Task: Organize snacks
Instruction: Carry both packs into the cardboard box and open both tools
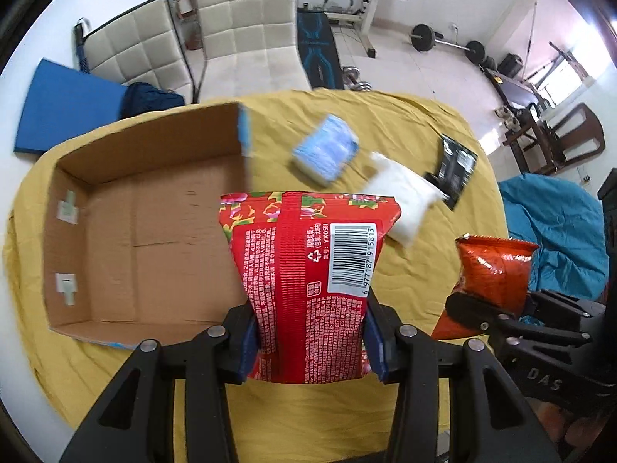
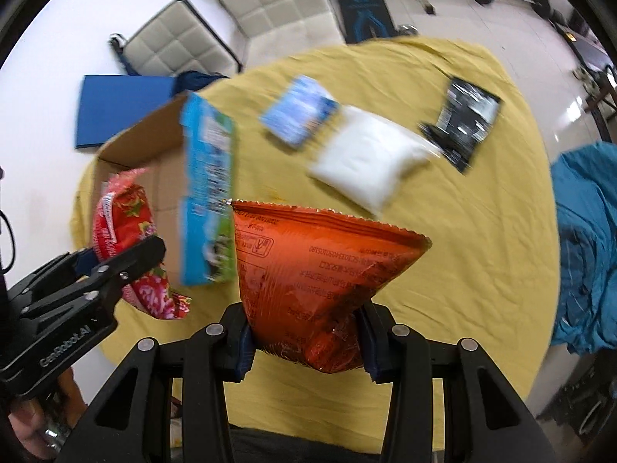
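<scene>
Left gripper: clenched on one red bag, held above the table's near side, just right of the box.
Right gripper: clenched on one orange bag, held above the cloth.
Box: one, cardboard, open, seen empty from the left wrist.
Packs on the cloth: three are counted, one blue pack, one white pack, one black pack, the blue and white close together.
Cloth: one, yellow, spread over the table.
Chairs: two, beige, beyond the table.
</scene>
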Tool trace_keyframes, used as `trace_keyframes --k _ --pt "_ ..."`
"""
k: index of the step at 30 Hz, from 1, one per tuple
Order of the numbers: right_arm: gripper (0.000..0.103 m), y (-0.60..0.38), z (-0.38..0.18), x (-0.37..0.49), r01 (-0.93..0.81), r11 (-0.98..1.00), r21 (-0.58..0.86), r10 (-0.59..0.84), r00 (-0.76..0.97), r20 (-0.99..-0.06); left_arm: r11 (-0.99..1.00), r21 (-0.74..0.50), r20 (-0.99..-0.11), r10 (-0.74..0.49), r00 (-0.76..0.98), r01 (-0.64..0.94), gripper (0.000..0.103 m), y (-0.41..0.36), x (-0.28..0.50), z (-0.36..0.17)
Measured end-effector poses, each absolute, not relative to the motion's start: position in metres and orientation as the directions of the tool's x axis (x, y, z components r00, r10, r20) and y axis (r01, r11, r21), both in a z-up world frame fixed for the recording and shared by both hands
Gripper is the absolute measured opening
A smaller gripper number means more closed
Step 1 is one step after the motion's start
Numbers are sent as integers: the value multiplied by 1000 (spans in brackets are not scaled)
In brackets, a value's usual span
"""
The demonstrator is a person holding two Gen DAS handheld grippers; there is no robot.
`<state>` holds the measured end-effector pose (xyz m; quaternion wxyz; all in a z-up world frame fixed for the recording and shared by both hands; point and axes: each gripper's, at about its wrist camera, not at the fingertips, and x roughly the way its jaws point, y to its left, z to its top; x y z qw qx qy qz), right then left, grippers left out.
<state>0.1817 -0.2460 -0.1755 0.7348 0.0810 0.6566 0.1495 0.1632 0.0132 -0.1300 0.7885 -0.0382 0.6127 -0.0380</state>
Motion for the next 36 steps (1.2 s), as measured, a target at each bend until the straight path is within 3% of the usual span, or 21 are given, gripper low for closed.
trace_keyframes --k 11,21,30,36 --pt "45 -85 -160 227 -182 922 343 363 91 -927 987 -138 -961 -113 251 -84 42 128 196 -149" --pt "45 16 -231 281 -159 931 327 331 -4 -944 952 -266 -961 -249 124 -149 42 206 256 -220" --pt "45 48 -296 309 -173 951 256 252 -48 -967 922 -355 -933 -360 -4 -152 43 222 294 -299" --pt "46 56 -324 317 -179 958 225 216 -65 -974 926 -357 -930 -365 -49 -127 43 219 306 -331"
